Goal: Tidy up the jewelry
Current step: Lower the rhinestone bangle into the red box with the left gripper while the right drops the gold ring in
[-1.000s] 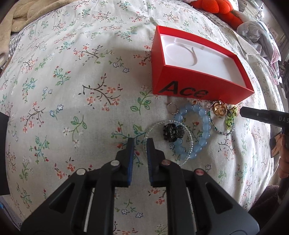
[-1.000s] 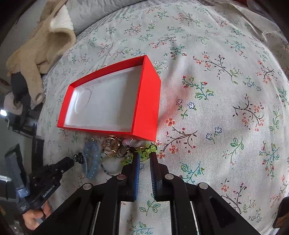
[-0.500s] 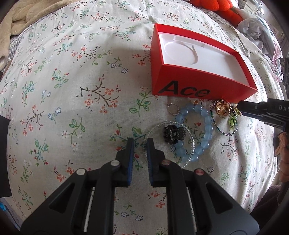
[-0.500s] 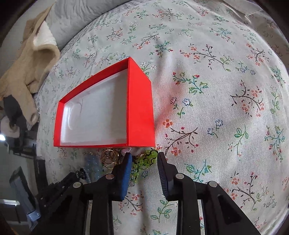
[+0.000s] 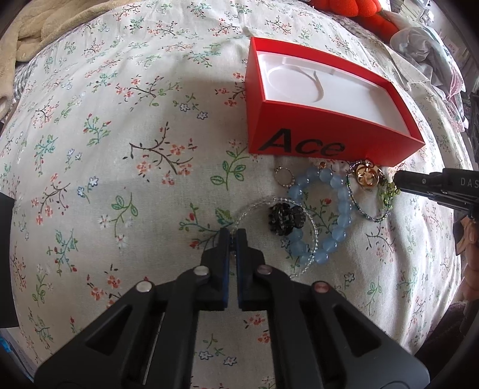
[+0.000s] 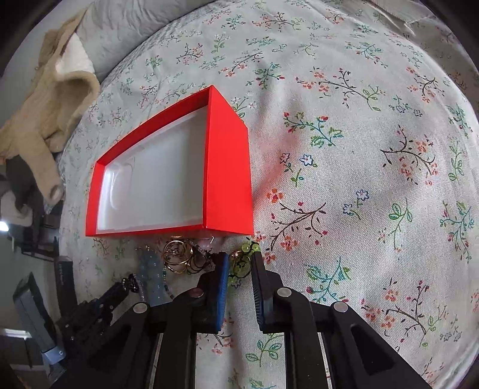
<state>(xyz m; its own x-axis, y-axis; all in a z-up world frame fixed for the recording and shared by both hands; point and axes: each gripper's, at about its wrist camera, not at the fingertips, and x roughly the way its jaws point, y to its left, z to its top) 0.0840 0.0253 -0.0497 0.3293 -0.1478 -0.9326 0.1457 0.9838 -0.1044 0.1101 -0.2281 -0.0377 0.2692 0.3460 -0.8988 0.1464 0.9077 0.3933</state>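
Note:
My left gripper (image 5: 233, 232) is shut on the near-left edge of a clear bead bracelet (image 5: 254, 206) that lies on the floral bedspread. A black hair claw (image 5: 286, 220) sits inside that loop, which overlaps a blue bead bracelet (image 5: 344, 194). To the right lie a gold ring cluster (image 5: 366, 176), a dark bead loop (image 5: 371, 217) and a small ring (image 5: 283, 176). My right gripper (image 6: 240, 260) is closing, with a green bead ornament (image 6: 242, 264) touching both pads. The red box (image 5: 299, 146) marked "Ace" lies open just behind, its white inside empty.
A beige knitted garment (image 6: 45, 119) lies at the bed's far left. An orange plush (image 5: 353, 12) and crumpled clothes (image 5: 425, 45) sit beyond the box. The bedspread (image 6: 374, 179) spreads wide to the right of the box. My left gripper (image 6: 119, 291) shows at lower left.
The left jaws shut onto the clear bracelet's edge. The right jaws first spread around the green ornament, then narrowed onto it, and the right gripper rolled a little.

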